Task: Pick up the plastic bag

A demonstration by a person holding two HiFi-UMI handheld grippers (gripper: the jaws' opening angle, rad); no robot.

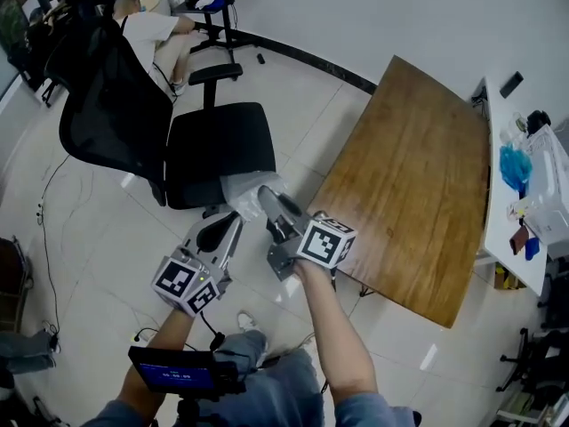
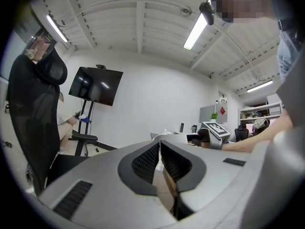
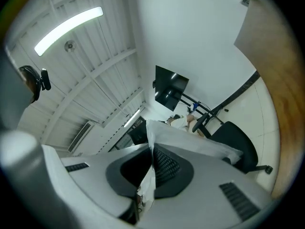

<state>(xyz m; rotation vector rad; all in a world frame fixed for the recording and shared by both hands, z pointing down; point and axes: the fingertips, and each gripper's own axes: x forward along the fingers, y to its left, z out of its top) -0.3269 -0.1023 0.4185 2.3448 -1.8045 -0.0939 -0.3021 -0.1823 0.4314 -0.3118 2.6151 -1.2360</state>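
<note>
The plastic bag (image 1: 247, 187) is a clear, pale film that hangs in the air over the front edge of a black office chair. My right gripper (image 1: 268, 199) is shut on it. In the right gripper view the bag (image 3: 190, 144) spreads over the upper jaw, and a strip of film runs down between the pads of the right gripper (image 3: 151, 149). My left gripper (image 1: 235, 221) reaches the bag's left side. Its jaws stand together in the left gripper view (image 2: 160, 144), with a thin pale edge of the bag (image 2: 164, 132) at their tips. Both grippers point roughly level.
The black office chair (image 1: 218, 140) stands just beyond the bag. A wooden table (image 1: 409, 185) lies to the right, and past it a white desk (image 1: 511, 212) holds blue items. A person (image 1: 156, 34) sits at the far back near a screen on a stand (image 2: 95, 85).
</note>
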